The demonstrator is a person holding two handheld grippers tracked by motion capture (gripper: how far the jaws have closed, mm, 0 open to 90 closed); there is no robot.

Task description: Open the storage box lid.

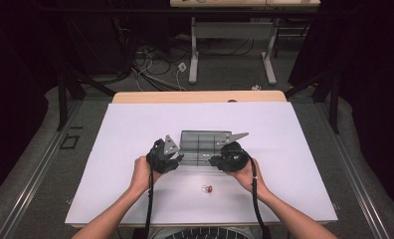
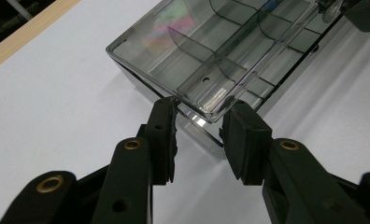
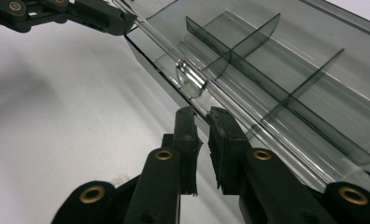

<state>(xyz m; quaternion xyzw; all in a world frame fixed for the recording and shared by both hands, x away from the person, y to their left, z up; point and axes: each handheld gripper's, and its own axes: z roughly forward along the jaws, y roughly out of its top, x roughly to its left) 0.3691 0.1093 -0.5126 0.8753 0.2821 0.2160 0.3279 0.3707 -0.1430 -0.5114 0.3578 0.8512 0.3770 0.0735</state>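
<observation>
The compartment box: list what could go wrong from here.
1. The left gripper takes the compartment box only at a corner of its clear lid; the smooth plastic could slip out of the jaws.
2. The right gripper pinches just a thin front edge, so a lift may tilt or twist the box.
3. A small red item lies on the table near the hands and could get knocked.

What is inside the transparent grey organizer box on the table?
The box holds thin dividers forming compartments; those in view look empty. The far end is partly covered by the right gripper and the left gripper, so its contents cannot be confirmed.
</observation>
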